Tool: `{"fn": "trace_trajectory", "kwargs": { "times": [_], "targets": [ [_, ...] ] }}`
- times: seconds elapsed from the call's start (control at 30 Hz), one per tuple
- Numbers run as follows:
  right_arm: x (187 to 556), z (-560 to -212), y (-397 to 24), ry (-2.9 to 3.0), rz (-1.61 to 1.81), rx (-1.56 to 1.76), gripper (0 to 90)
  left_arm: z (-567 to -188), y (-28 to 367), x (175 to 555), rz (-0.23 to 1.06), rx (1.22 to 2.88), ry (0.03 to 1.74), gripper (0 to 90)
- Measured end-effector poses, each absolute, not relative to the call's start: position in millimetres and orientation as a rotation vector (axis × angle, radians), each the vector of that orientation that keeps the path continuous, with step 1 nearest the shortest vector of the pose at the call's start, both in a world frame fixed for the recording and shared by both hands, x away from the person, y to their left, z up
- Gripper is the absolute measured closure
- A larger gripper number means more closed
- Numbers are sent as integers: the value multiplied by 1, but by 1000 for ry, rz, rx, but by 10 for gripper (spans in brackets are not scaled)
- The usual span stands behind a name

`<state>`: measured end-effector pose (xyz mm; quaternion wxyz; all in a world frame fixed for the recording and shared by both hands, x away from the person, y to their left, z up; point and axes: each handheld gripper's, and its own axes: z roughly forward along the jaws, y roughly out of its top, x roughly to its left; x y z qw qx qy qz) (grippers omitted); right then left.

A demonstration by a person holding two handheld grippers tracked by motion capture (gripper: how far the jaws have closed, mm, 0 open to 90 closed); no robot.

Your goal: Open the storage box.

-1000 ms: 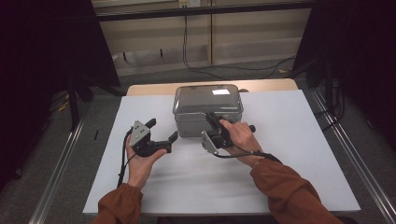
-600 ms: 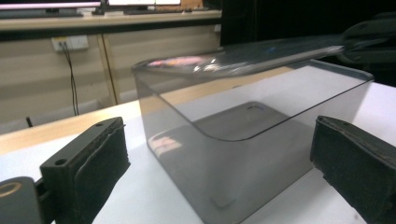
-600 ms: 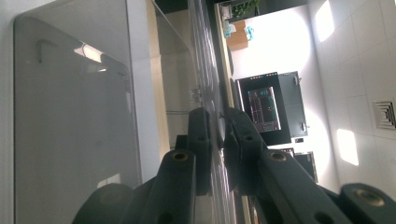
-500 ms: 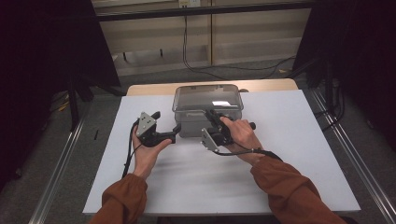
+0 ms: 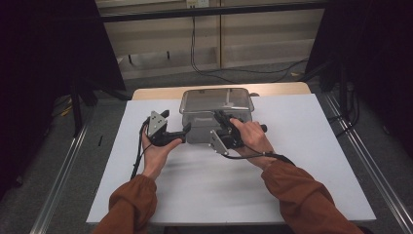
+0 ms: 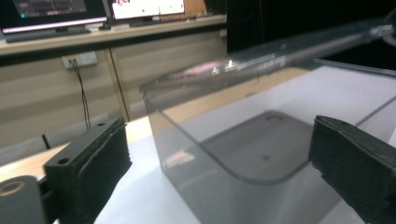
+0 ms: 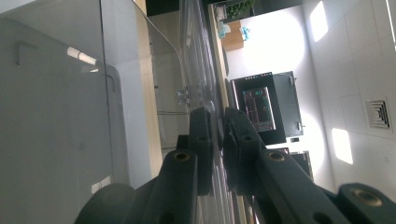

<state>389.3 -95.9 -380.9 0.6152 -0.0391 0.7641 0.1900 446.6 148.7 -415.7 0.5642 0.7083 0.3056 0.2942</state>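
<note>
A clear plastic box [image 5: 216,113] with a lid stands at the far middle of the white tabletop [image 5: 302,161], just short of the bare wooden strip behind it. The right tool [image 5: 220,119] is closed narrow on the edge of the lid at the box's near right side; the right gripper view shows the thin clear rim [image 7: 215,121] pinched between the two black jaws. The left tool [image 5: 181,132] stands wide, its jaws apart on either side of the box's near left corner [image 6: 187,140] and not pressing on it. The box looks light, stiff and smooth-walled, so it is likely to slide on the tabletop or slip from a shallow pinch; the rim and the rounded corner walls are the fair places to take hold, and one side wants steadying while the other is worked. The box appears empty, though glare and reflections on the clear walls make that uncertain. How the lid fastens, and any catch on the far side, cannot be made out from these views.
</note>
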Motion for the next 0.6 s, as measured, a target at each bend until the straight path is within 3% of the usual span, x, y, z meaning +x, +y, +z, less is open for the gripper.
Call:
{"fn": "trace_trajectory", "kwargs": {
  "times": [0.6],
  "targets": [
    [390,-380,-96,1759,436,-90,823,-410,126,461,706,1656,669,111]
  ]
}}
